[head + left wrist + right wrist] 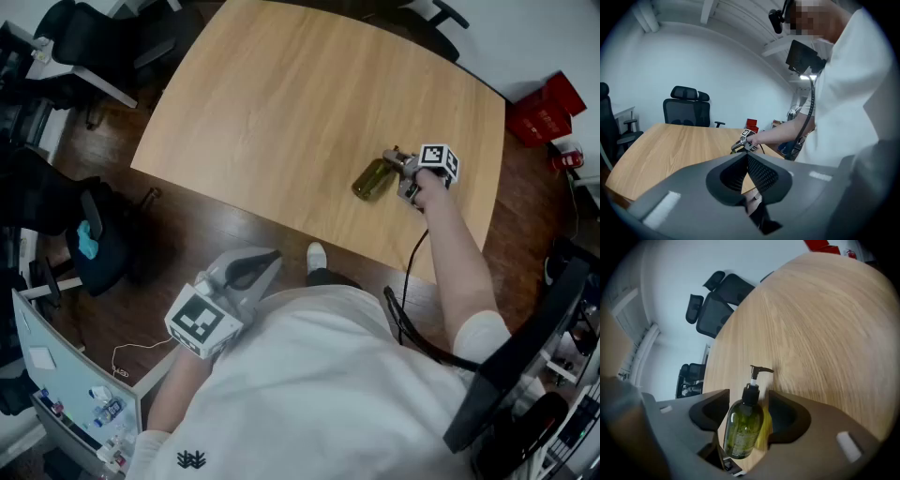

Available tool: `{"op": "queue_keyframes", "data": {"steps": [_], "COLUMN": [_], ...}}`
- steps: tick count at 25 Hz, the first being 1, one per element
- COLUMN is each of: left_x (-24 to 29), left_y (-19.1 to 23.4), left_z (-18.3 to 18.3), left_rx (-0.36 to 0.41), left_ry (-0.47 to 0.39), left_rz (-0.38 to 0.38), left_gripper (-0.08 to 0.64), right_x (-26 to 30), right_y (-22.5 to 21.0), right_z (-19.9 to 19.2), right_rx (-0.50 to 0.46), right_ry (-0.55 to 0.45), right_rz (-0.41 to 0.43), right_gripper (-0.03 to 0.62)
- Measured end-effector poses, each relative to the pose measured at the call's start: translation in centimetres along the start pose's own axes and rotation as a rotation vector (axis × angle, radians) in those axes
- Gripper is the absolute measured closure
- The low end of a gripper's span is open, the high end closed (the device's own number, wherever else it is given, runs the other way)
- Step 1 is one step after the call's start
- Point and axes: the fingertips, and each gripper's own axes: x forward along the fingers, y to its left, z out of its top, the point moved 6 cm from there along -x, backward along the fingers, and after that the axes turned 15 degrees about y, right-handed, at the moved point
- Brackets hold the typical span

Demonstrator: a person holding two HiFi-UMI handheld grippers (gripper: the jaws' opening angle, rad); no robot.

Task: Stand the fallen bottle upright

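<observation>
Jaws of the right gripper (749, 401) close round the body of the green pump bottle (743, 427), which lies on its side near the right edge of the wooden table (281, 103). The left gripper (246, 272), jaws together and empty, hangs well off the table. The risk, judged from here, is the smooth round body twisting or slipping in the pads as it tips up, then rolling toward the edge.
</observation>
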Motion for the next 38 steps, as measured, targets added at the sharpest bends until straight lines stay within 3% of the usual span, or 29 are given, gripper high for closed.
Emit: {"op": "queue_keyframes", "data": {"steps": [2,4,5,8,11,16,19,22,27,32,35,38], "left_x": [0.2,0.5,0.6,1.2,1.7,1.9,1.6,1.0,0.0,-1.8,-3.5,-6.4], "left_y": [1.0,1.9,2.3,3.0,3.4,3.5,3.3,2.9,2.3,0.7,-0.5,-1.8], "left_z": [0.5,0.8,0.7,0.7,1.0,1.2,1.2,0.7,-0.3,-1.6,-2.6,-4.8], "left_rx": [-0.018,-0.033,-0.041,-0.062,-0.079,-0.07,-0.053,-0.042,-0.015,0.039,0.079,0.088], "left_ry": [-0.006,-0.004,-0.001,0.004,-0.003,-0.004,-0.011,-0.01,-0.007,-0.022,-0.042,-0.068], "left_rz": [0.011,0.022,0.025,0.022,0.01,-0.002,-0.004,-0.005,-0.01,-0.024,-0.021,-0.02], "left_gripper": [0.56,0.56,0.56,0.56,0.56,0.56,0.56,0.56,0.56,0.56,0.56,0.56], "right_x": [0.5,0.7,0.7,0.5,-0.8,-2.4,-2.9,-3.0,-3.2,-3.1,-3.7,-5.9], "right_y": [-0.4,-0.6,-0.5,1.0,4.8,10.6,12.0,12.1,10.8,10.1,9.9,10.0], "right_z": [0.4,0.8,0.9,1.1,1.1,-0.8,-3.1,-6.2,-9.6,-9.1,-8.7,-11.2], "right_rx": [0.022,0.024,0.009,-0.106,-0.364,-0.816,-1.009,-1.127,-1.172,-1.153,-1.071,-0.965], "right_ry": [0.014,0.014,0.012,-0.009,-0.092,-0.206,-0.292,-0.365,-0.46,-0.486,-0.503,-0.579], "right_rz": [-0.004,-0.003,0.0,0.011,-0.028,-0.192,-0.278,-0.351,-0.446,-0.519,-0.564,-0.584], "right_gripper": [0.328,0.388,0.445,0.46,0.465,0.465,0.466,0.466,0.466,0.461,0.367,0.351]}}
